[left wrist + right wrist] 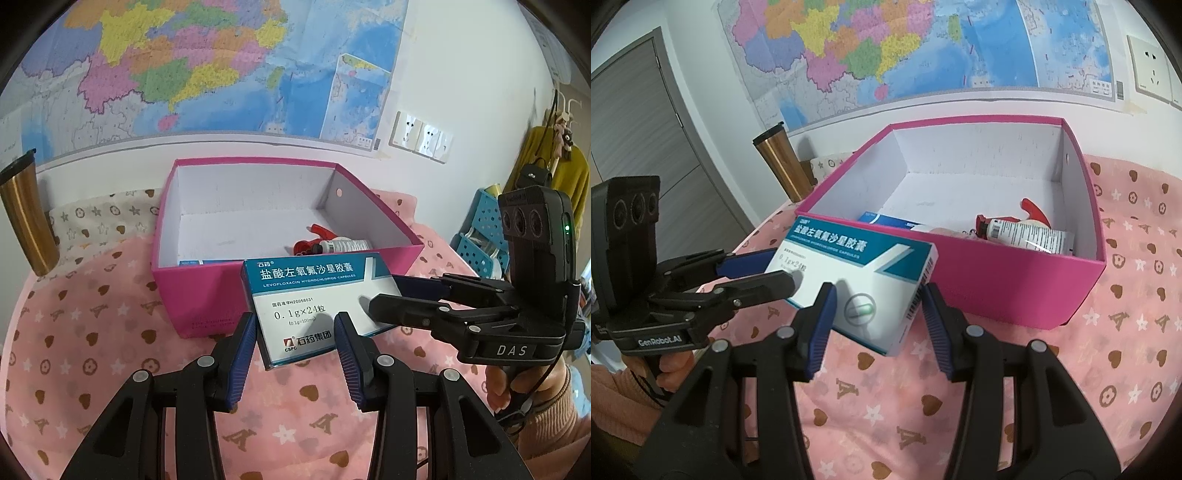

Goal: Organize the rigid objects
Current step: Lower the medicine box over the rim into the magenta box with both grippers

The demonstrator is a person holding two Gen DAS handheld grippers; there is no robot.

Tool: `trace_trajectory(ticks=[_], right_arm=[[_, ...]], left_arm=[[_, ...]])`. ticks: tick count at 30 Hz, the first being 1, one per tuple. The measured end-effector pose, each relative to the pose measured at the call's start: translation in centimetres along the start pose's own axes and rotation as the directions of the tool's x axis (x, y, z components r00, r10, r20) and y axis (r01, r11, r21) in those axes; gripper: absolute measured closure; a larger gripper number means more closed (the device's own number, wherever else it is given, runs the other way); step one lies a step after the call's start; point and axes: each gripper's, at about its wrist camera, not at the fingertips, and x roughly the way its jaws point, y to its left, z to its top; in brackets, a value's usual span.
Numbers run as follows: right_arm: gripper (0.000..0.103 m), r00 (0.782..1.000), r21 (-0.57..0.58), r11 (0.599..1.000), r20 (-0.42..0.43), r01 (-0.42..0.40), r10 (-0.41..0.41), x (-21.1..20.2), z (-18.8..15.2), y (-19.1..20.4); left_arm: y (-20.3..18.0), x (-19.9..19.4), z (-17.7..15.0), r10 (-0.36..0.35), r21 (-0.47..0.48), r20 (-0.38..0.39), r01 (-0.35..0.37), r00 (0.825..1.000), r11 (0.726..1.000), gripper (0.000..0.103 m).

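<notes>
**Medicine carton held at both ends, short of the pink storage box**

Finding: the medicine carton (317,306) is raised above the pink patterned cloth (92,332), just in front of the near wall of the pink storage box (207,295). Both claws are partly closed and clamped on it: the left claw (295,332) grips the end bearing the maker's logo, the right claw (875,306) grips the end with the capsule emblem and barcode. Pads on each side sit against the carton's edges.

Recommendation for the step in hand, which I judge to be placing the carton inside the box: lift enough for the lower edge to clear the near wall, carry it forward level, and lower it onto the bare white floor at the left and rear. Keep both claws moving together; uneven travel could twist or crush the thin card. One claw should let go before the other only once the carton rests flat.

Condition of the item: a flat rectangular carton, white with a teal band, printed in Chinese with "Levofloxacin Hydrochloride Capsules" beneath. Corners appear square, no dents visible. It looks light and slightly compressible.

Box contents noted: a white tube (1027,234), a red-handled item (1032,210), another blue-and-white carton (886,219).
</notes>
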Motion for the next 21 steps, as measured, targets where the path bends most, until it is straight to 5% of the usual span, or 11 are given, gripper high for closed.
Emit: trace_trajectory(ticks=[21], right_arm=[[0.052, 1.0, -0.016, 1.0, 0.026, 0.002, -0.001, -0.35, 0.78, -0.09]], left_arm=[[0.14, 0.2, 1.03, 0.008, 0.009, 0.026, -0.008, 1.0, 1.0, 0.06]])
